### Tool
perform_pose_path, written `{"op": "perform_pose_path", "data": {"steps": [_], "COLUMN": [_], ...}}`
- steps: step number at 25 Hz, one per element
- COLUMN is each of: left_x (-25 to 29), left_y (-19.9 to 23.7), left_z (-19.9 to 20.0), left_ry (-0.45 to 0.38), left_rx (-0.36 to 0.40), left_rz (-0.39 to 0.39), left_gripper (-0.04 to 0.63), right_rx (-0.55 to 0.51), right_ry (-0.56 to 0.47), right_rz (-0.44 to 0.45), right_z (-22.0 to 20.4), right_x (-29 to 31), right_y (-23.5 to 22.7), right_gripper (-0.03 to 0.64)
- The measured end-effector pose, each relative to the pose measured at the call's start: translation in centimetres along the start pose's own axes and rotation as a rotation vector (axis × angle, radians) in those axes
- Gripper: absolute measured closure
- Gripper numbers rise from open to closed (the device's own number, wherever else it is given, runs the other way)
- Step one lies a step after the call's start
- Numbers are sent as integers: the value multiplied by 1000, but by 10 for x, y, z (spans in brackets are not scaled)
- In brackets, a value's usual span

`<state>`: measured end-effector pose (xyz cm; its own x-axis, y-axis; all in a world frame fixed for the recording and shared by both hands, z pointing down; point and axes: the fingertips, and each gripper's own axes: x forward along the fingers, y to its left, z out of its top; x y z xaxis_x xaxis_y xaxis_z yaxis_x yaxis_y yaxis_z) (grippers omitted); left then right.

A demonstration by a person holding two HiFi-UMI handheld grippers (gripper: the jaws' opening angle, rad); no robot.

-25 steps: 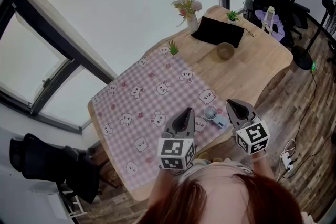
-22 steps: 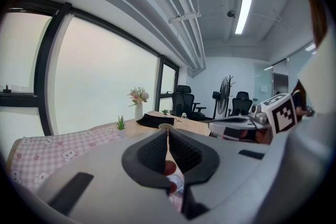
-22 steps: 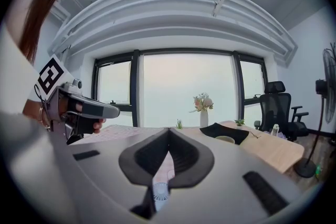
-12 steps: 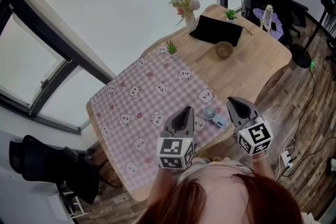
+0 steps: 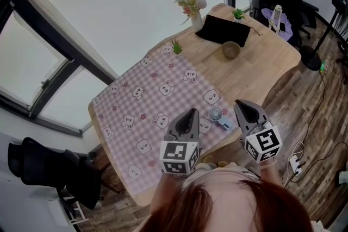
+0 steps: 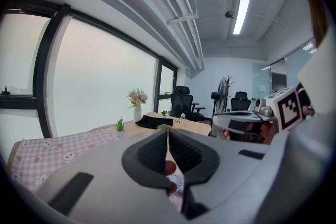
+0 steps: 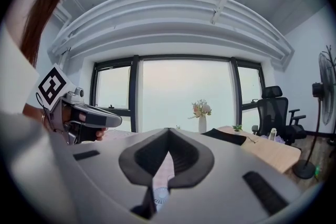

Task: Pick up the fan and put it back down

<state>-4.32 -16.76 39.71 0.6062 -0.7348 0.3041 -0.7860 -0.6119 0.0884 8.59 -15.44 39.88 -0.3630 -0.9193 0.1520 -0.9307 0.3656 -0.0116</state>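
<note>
Showing the small handheld fan (image 5: pixel 216 114) lying flat on the pink checked cloth (image 5: pixel 147 111) near the front edge of the bench (image 5: pixel 266 70), in the gap between the two sets of jaws and a little ahead of their tips; neither set touches it. On the left gripper (image 5: pixel 190 112) the jaws are brought together at the tips with nothing clamped between them. Its own view shows the fan's round grille only through the slot behind the tips, low and just beyond them, to their right. On the right gripper (image 5: pixel 240 104) the jaws are likewise fully closed and empty, and the fan (image 7: pixel 156 195) appears beneath them, slightly to the left of their line. Both grippers point nearly level over the bench edge, side by side and well apart from each other, with the fan lower than either pair of tips. As to the step in hand, a fan at rest on the cloth beside two closed, empty pairs of jaws fits equally the moment ahead of a lift and the moment after it has been set back. These views do not decide between the two, so the next move is left open. What can be judged is that, closed as they are, neither pair of jaws could take the fan.
</note>
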Motion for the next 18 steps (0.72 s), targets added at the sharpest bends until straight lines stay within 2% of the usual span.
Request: {"op": "perform_pose_path", "data": {"steps": [18], "left_x": [-19], "left_y": [-28], "left_z": [-2], "left_ry": [-12], "left_rx": [-1], "left_rz": [72], "left_gripper": [580], "right_rx": [-44], "right_ry": [-34], "right_rz": [10], "right_z": [17], "right_x": [-40], "right_y": [-4], "right_gripper": [617]}}
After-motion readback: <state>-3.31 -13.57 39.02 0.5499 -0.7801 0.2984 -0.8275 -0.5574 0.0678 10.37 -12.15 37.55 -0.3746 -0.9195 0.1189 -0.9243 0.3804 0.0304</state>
